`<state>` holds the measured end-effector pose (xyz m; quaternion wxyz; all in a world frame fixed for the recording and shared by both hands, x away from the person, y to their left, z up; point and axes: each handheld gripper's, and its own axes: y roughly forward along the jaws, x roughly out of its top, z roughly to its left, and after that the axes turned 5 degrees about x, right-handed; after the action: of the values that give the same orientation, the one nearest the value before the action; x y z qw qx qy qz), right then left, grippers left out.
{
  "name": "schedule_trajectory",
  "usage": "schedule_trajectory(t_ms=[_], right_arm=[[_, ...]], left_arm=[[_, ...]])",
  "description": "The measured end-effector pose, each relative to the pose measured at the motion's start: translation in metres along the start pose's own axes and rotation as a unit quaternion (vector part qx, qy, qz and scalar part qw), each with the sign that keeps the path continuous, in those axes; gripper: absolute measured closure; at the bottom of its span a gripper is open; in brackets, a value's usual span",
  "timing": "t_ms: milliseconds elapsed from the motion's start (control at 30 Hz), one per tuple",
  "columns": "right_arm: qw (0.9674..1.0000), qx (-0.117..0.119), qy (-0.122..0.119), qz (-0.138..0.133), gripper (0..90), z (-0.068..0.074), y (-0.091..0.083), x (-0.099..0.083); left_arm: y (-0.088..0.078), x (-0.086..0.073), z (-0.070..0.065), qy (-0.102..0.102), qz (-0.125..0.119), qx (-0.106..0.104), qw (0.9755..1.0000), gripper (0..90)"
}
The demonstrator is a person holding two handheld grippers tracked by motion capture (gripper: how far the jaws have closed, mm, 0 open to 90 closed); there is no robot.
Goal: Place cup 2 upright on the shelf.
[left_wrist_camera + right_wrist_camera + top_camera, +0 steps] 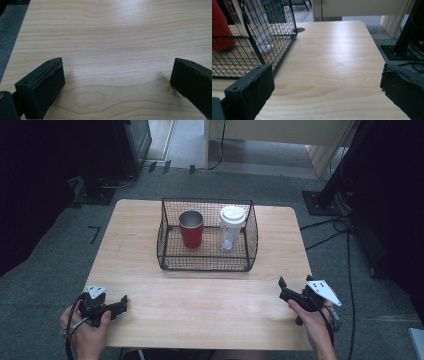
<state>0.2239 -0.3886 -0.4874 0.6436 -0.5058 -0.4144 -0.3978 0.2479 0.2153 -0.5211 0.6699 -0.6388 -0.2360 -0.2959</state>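
A black wire basket [207, 266] stands at the back middle of the wooden table [200, 295]. Inside it, a red cup [191, 228] is upright on the left and a clear bottle with a white lid [232, 226] on the right. A hand holds my left gripper [122, 306] near the front left edge; it is open and empty, with bare wood between its jaws [117, 67]. My right gripper [281, 290] is held near the front right edge, also open and empty [326, 70]. Ahead of it to the left are the basket's corner [274, 32] and the red cup [219, 27].
Grey carpet surrounds the table. A black stand base [320, 202] and trailing cables [345, 227] lie off the table's right side, with another stand base [95, 195] at the back left. A pale cabinet [280, 130] stands behind the table.
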Motion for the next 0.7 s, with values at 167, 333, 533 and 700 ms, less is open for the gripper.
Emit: schedule_trajectory(t_ms=[167, 333, 533, 700], right_arm=[[0.9998, -0.009, -0.009, 0.014, 0.0, -0.008, -0.005, -0.011], [0.9992, -0.011, -0.016, 0.033, 0.0, -0.016, -0.011, -0.023], [0.9978, -0.024, -0.034, 0.052, 0.0, -0.024, -0.017, -0.029], [0.9942, -0.033, -0.051, 0.089, 0.0, -0.030, -0.017, -0.036]], left_arm=[[0.000, 0.000, 0.000, 0.000, 0.000, 0.000, 1.0000, 0.0], [0.000, 0.000, 0.000, 0.000, 0.000, 0.000, 1.0000, 0.0], [0.000, 0.000, 0.000, 0.000, 0.000, 0.000, 1.0000, 0.0], [0.000, 0.000, 0.000, 0.000, 0.000, 0.000, 1.0000, 0.0]])
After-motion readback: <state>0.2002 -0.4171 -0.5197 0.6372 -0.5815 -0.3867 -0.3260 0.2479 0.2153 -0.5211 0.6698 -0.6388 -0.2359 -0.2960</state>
